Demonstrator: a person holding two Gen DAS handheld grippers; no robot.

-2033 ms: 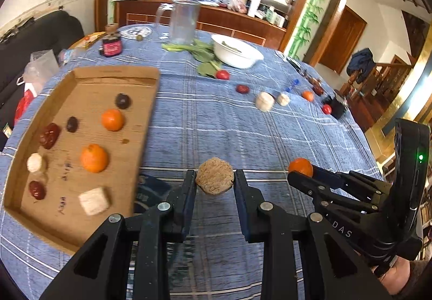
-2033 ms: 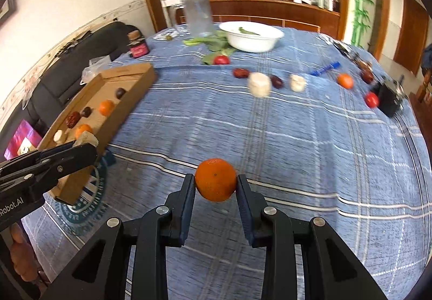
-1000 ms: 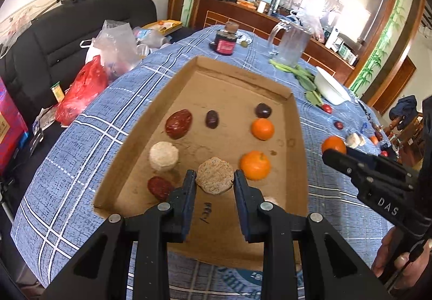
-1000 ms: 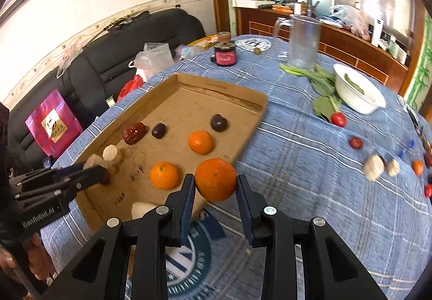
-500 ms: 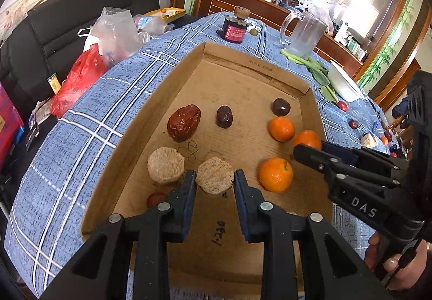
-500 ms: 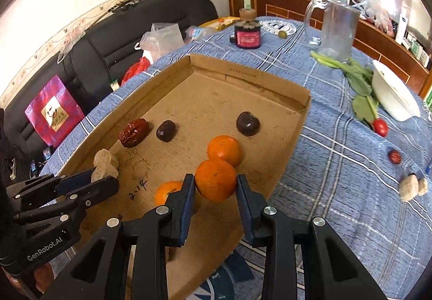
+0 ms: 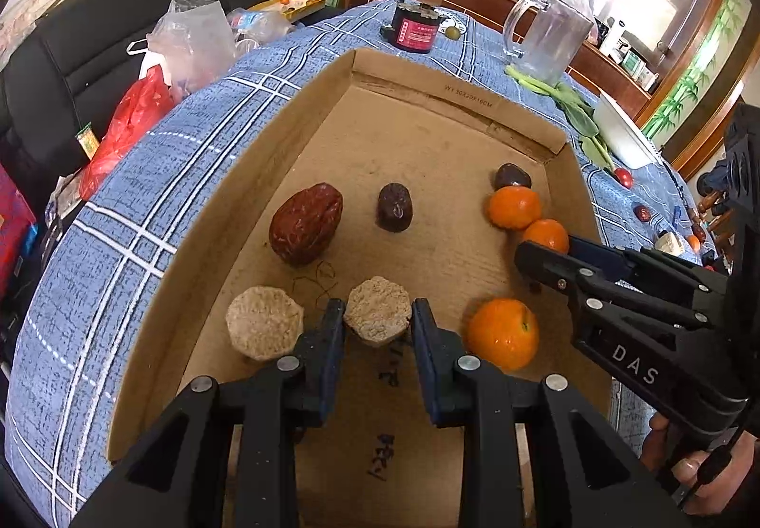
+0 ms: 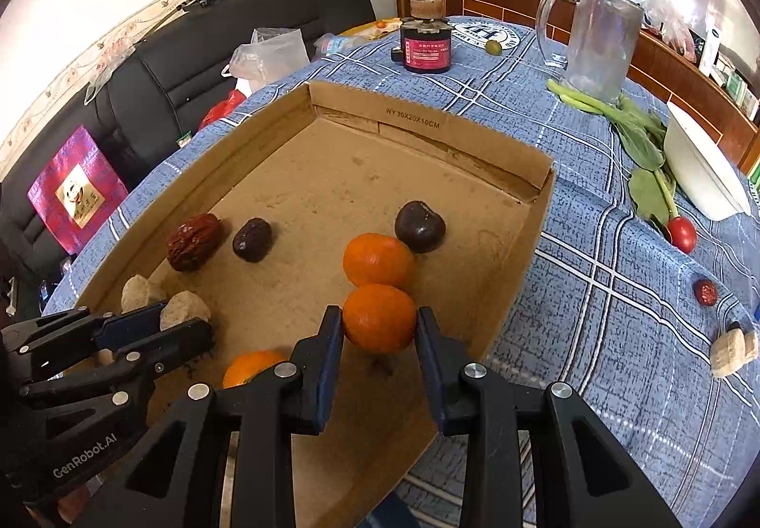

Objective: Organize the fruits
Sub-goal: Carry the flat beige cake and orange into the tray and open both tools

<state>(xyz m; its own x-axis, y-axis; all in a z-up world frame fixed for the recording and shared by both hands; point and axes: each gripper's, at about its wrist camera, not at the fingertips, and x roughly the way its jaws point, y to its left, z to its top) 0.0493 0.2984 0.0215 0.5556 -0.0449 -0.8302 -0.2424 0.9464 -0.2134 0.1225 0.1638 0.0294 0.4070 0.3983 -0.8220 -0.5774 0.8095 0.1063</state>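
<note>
A shallow cardboard tray (image 7: 456,96) (image 8: 427,124) lies on the blue checked tablecloth. My left gripper (image 7: 377,319) is shut on a beige round cake (image 7: 377,307), held low over the tray floor beside a second beige cake (image 7: 263,321). My right gripper (image 8: 379,324) is shut on an orange mandarin (image 8: 379,316), held low in the tray just in front of another mandarin (image 8: 377,259). In the tray also lie a red date (image 7: 306,221), two dark fruits (image 7: 394,206) (image 7: 512,175) and a mandarin (image 7: 502,332) near the front.
On the cloth right of the tray lie a red radish with green leaves (image 8: 681,233), a small red date (image 8: 705,291), a beige cake (image 8: 731,352) and a white bowl (image 8: 698,167). A glass jug (image 8: 596,48) and a dark jar (image 8: 425,46) stand behind the tray.
Both grippers have carried their fruit from the open table over into the tray and lowered toward its floor. The cake now sits next to the other cake, the mandarin next to another mandarin.
</note>
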